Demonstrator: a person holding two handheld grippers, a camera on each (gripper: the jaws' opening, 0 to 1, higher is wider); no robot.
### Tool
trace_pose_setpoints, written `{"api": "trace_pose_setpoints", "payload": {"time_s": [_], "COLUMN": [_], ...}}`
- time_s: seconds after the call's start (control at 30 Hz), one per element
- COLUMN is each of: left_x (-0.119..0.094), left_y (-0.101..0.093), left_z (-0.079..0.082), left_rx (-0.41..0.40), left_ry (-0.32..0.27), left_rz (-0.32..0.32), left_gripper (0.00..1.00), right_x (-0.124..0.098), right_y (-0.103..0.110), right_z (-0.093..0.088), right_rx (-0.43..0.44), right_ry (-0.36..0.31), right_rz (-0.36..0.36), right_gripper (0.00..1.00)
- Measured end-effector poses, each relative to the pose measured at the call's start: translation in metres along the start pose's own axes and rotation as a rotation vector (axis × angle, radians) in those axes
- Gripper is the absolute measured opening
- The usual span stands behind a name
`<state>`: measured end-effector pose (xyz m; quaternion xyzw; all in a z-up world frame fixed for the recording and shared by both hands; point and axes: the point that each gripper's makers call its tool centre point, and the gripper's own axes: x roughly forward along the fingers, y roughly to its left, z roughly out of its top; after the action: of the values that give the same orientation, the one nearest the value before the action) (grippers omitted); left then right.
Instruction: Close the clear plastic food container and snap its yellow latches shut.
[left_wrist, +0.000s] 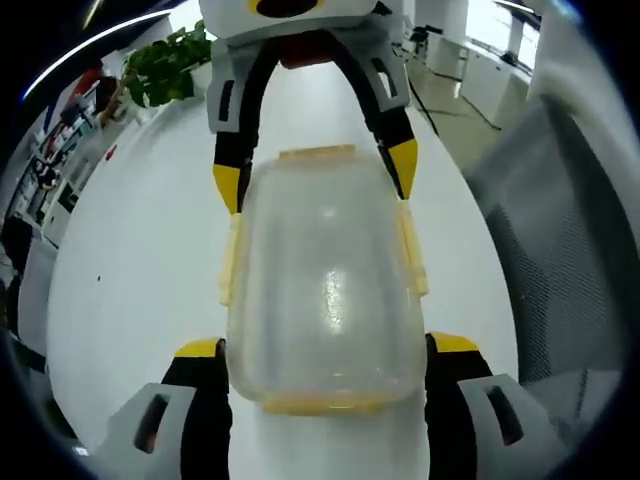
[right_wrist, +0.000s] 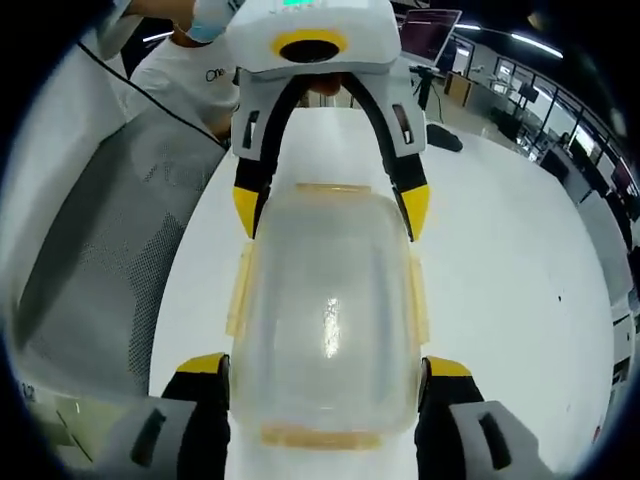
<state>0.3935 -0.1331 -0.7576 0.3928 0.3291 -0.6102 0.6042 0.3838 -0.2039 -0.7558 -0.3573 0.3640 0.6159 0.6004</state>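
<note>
sitting on the white counter, the container has its lid on, between the two facing tools. the left tool and right tool each stand spread wide, jaws flanking opposite ends of the box and gripping nothing i can be sure of. closing looks done; the yellow latches seem flared out, likely unsnapped.

No legible text or labels

White table, potted plant, mesh chair
</note>
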Motion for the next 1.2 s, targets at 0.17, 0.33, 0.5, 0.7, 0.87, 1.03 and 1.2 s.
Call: {"api": "trace_pose_setpoints", "payload": {"time_s": [0.17,0.33,0.5,0.7,0.87,1.03,1.2], "left_x": [-0.008,-0.017,-0.025,-0.033,-0.037,-0.036,-0.036], "left_y": [-0.001,-0.002,-0.004,-0.007,-0.01,-0.009,-0.004], "left_z": [-0.015,-0.031,-0.046,-0.061,-0.068,-0.067,-0.069], "left_rx": [-0.01,-0.017,-0.02,-0.026,-0.032,-0.03,-0.021], "left_ry": [0.001,0.006,0.009,0.008,-0.002,-0.004,0.001], "left_rz": [0.005,0.007,0.007,0.008,0.012,0.009,0.002], "left_gripper": [0.78,0.78,0.78,0.78,0.78,0.78,0.79], "right_x": [0.009,0.017,0.025,0.033,0.037,0.038,0.038], "right_y": [-0.001,-0.001,-0.001,0.001,0.002,0.001,-0.003], "right_z": [0.017,0.031,0.046,0.061,0.068,0.067,0.067], "right_rx": [-0.01,-0.018,-0.021,-0.024,-0.03,-0.032,-0.025], "right_ry": [-0.001,0.004,0.004,0.004,0.01,0.024,0.021], "right_rz": [0.005,0.009,0.012,0.015,0.018,0.021,0.016], "right_gripper": [0.76,0.76,0.76,0.76,0.77,0.77,0.77]}}
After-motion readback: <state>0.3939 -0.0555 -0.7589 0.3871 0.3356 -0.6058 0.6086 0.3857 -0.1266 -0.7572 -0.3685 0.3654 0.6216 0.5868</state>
